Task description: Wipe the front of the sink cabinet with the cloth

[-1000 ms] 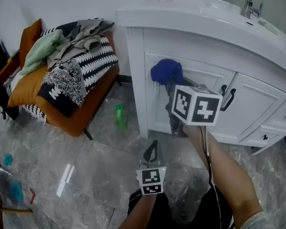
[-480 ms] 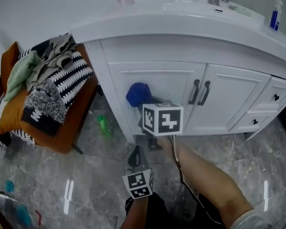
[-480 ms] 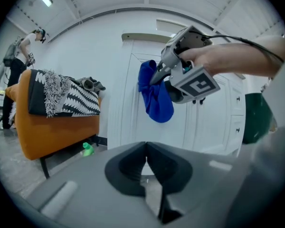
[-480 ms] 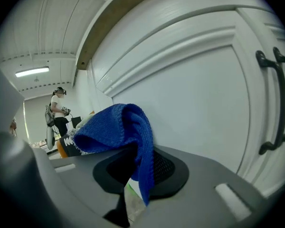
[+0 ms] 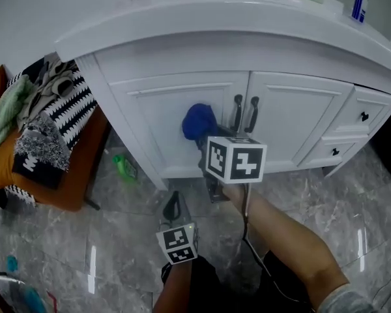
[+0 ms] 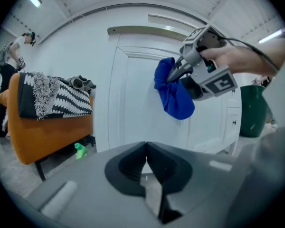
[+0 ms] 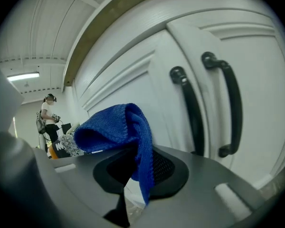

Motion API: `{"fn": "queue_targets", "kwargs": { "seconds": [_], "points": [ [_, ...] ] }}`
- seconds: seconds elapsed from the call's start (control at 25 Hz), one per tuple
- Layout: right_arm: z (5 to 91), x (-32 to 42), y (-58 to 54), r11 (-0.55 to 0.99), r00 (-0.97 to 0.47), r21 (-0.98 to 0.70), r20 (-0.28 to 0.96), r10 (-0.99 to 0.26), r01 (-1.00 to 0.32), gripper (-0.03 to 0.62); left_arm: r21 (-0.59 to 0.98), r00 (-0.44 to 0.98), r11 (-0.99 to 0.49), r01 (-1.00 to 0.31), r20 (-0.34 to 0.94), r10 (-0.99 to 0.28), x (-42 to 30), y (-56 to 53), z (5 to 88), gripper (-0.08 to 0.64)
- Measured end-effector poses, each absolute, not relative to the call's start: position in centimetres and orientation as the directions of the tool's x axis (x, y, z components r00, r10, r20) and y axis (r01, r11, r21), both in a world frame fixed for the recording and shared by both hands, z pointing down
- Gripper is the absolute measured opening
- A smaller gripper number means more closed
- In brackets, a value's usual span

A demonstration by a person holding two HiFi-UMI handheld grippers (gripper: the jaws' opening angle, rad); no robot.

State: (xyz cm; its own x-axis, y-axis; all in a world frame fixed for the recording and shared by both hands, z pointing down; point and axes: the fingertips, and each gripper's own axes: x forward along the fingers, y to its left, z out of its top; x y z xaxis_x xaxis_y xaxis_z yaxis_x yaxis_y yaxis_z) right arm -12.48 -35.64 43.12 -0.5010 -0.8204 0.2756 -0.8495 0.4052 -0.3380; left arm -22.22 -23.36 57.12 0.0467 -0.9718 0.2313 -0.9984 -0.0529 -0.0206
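Observation:
A blue knitted cloth is pinched in my right gripper, which is shut on it and holds it against the left door of the white sink cabinet, just left of the two black door handles. In the right gripper view the cloth folds over the jaws, with the handles close on the right. My left gripper hangs low over the floor, shut and holding nothing. From the left gripper view, the cloth and the right gripper show against the cabinet door.
An orange chair piled with clothes stands left of the cabinet. A green bottle lies on the grey marble floor beside it. Drawers with black knobs are on the cabinet's right. A person stands far off.
The right gripper with the cloth has slid rightward across the left door, from near its left edge to beside the handles. The head view has swung to face the cabinet more squarely.

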Motion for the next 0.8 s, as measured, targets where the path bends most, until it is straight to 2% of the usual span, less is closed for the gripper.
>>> {"fn": "queue_targets", "kwargs": {
  "seconds": [0.2,0.6,0.8],
  "points": [
    [43.1,-8.2,-34.8,0.355,-0.459,-0.369,0.249,-0.853,-0.859,0.057,-0.068,0.086,-0.105,-0.992,0.243,-0.966,-19.4,-24.1,57.1,0.011],
    [40.9,-1.4,-32.6,0.349,-0.426,-0.364,0.157,-0.891,-0.864,0.054,-0.126,0.105,-0.144,-0.982,0.274,-0.956,-17.2,-24.6,57.8,0.011],
    [40.4,-0.2,-32.5,0.367,-0.443,-0.364,0.149,-0.884,-0.856,0.054,-0.139,0.112,-0.155,-0.978,0.277,-0.954,-15.8,-24.9,57.9,0.011]
  ]
}}
